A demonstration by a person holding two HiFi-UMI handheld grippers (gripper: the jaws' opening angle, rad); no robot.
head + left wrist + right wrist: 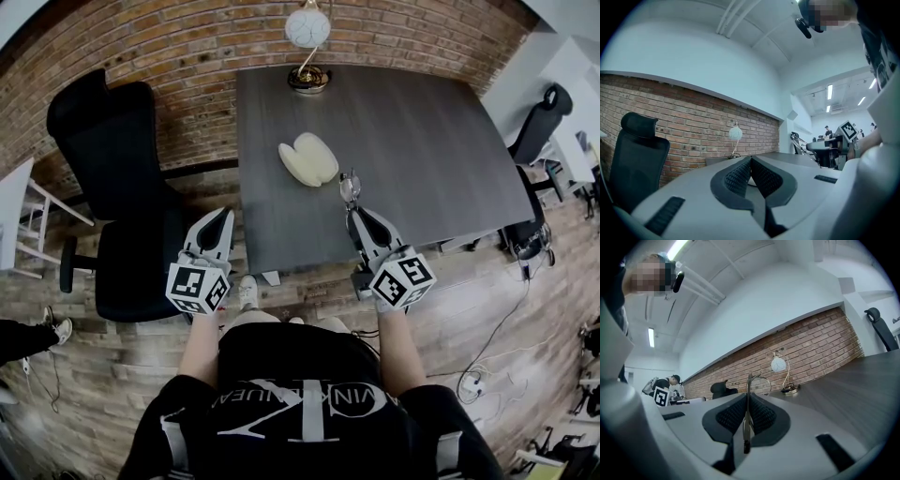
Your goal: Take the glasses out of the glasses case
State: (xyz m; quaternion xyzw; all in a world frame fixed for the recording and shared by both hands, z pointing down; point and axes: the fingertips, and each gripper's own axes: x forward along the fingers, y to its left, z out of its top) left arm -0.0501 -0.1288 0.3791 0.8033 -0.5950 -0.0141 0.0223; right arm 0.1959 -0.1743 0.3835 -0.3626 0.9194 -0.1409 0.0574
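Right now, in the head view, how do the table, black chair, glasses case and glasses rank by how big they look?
Largest to smallest:
1. table
2. black chair
3. glasses case
4. glasses, which are thin and only partly visible, so they may look smaller than they are.

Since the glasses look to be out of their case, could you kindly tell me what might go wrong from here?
1. The right hand-held gripper is shut on only a narrow part of the thin metal-framed glasses, and the lens ring juts beyond the pads. They could twist or slip.
2. They hang above the dark grey wooden table, so a drop might scratch them.
3. The cream oval glasses case lies open close by, and a careless sweep could knock it.
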